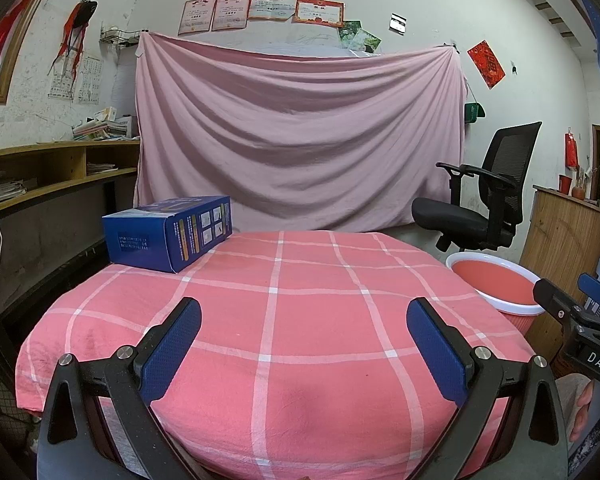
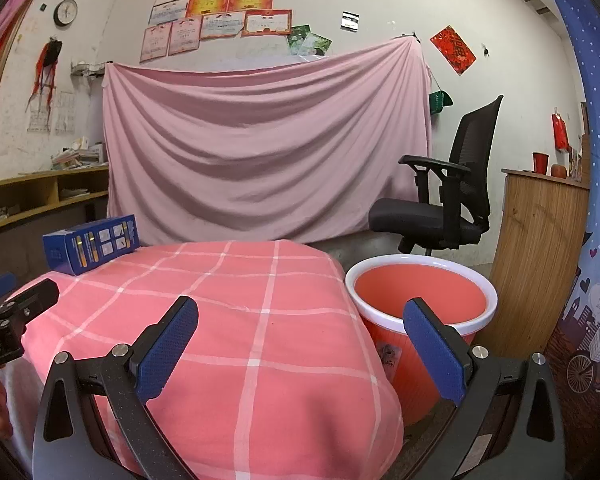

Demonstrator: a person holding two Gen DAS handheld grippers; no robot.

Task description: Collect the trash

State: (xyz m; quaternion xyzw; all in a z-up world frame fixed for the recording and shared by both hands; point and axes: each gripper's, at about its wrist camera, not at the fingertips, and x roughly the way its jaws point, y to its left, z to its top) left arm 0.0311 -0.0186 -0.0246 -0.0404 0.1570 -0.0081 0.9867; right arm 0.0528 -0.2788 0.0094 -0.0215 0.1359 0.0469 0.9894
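Observation:
A blue cardboard box (image 1: 168, 232) lies on its side at the far left of a table covered with a pink checked cloth (image 1: 300, 320); it also shows in the right wrist view (image 2: 90, 242). A pink bin with a white rim (image 2: 420, 296) stands on the floor right of the table, and it also shows in the left wrist view (image 1: 496, 284). My left gripper (image 1: 304, 344) is open and empty over the table's near edge. My right gripper (image 2: 300, 344) is open and empty near the table's right edge, beside the bin.
A black office chair (image 1: 484, 200) stands behind the bin. A wooden cabinet (image 2: 540, 260) stands right of the bin. A pink sheet (image 1: 292, 140) hangs on the back wall. Wooden shelves (image 1: 52, 172) run along the left wall.

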